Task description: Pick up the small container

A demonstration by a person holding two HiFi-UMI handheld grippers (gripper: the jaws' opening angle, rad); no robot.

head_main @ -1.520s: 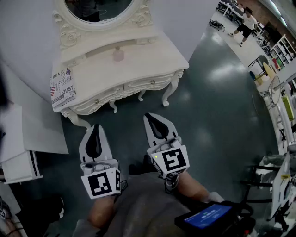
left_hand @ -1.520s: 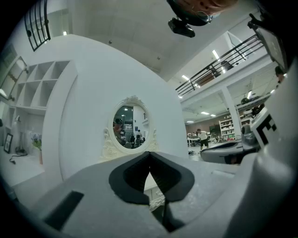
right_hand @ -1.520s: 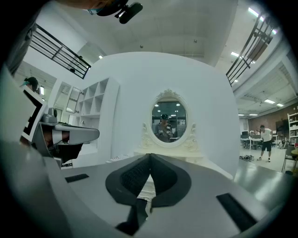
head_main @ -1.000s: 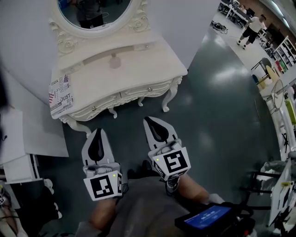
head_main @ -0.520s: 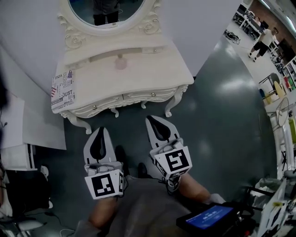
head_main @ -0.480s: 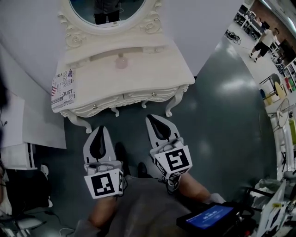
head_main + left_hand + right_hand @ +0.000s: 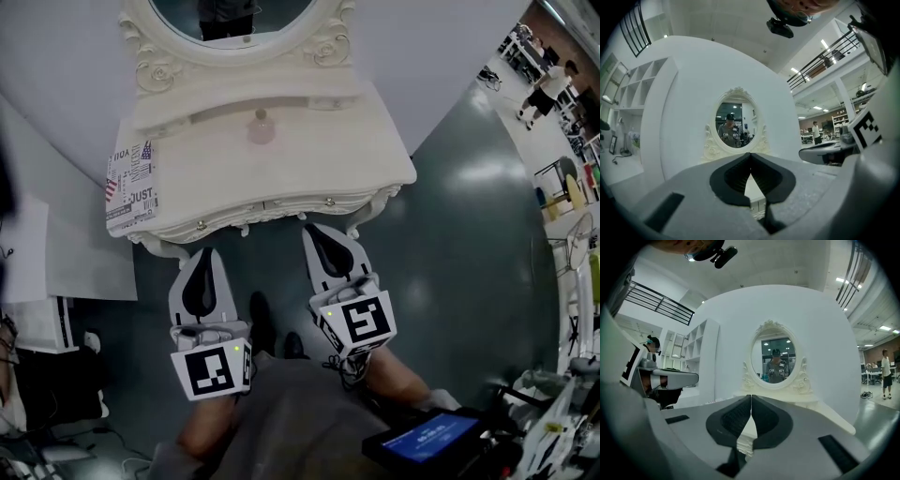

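A small pale pink container (image 7: 260,127) stands at the back middle of a white dressing table (image 7: 309,173), just in front of its raised shelf. My left gripper (image 7: 203,255) is shut and empty, held over the floor short of the table's front edge. To its right my right gripper (image 7: 315,230) is shut too, its tip just at the table's front edge. In the left gripper view the left gripper (image 7: 750,155) points at the oval mirror (image 7: 734,125). The right gripper (image 7: 751,397) likewise faces the mirror (image 7: 776,360) in the right gripper view. Neither gripper view shows the container.
A printed box (image 7: 130,184) lies at the table's left end. White panels (image 7: 66,253) lean against the wall at the left. A dark green floor (image 7: 469,244) spreads to the right, where a person (image 7: 549,84) walks far off. A tablet (image 7: 433,438) hangs near my waist.
The dressing table has come closer and sits more centred in the head view. Both grippers stay shut and have advanced toward its front edge.
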